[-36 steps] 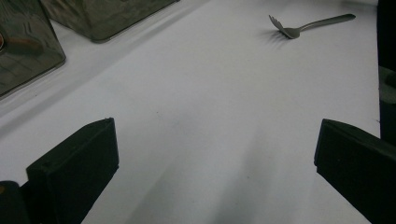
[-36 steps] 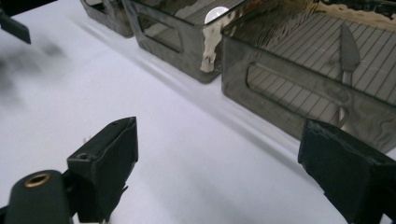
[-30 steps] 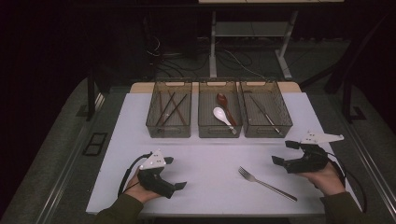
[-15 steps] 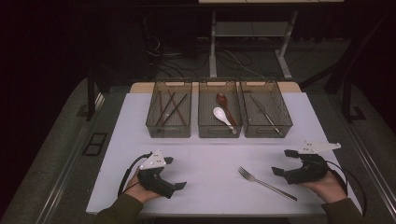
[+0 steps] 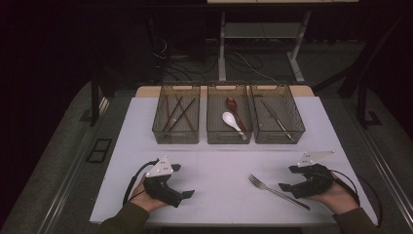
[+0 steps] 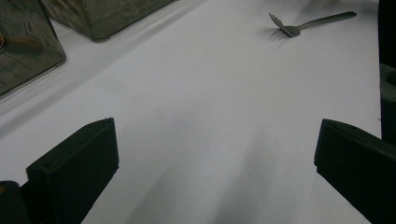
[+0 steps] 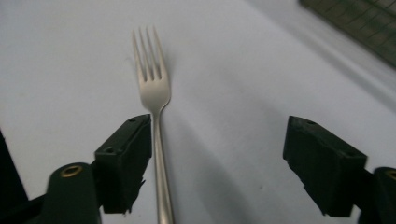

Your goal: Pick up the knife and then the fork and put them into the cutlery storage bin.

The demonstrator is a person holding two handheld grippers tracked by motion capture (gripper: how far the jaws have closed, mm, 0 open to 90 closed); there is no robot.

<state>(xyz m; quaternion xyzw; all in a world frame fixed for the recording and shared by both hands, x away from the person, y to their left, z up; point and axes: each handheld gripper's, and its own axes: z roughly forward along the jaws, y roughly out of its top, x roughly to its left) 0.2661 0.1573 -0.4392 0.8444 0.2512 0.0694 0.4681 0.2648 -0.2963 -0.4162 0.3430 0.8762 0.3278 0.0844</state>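
A silver fork [image 5: 272, 190] lies on the white table [image 5: 219, 163] at the front right, tines toward the left. My right gripper [image 5: 288, 178] lies on its side over the fork's handle. In the right gripper view the fork [image 7: 152, 88] runs up between the jaws, close against the left one, and the right jaw stands well clear. The right gripper [image 7: 219, 154] is open and its jaws have just been closing. My left gripper [image 5: 182, 180] rests at the front left, open, with nothing between its jaws [image 6: 215, 154]. The fork [image 6: 303, 24] lies far off in the left gripper view.
Three mesh bins stand in a row at the back of the table. The left bin [image 5: 175, 137] holds dark chopsticks, the middle bin [image 5: 229, 138] a white spoon [image 5: 231, 120] and a brown spoon [image 5: 231, 104], the right bin [image 5: 280, 137] metal utensils.
My right hand has come nearer the table's front edge, down onto the fork's handle, and its jaws stand a little narrower. The left hand has kept still.
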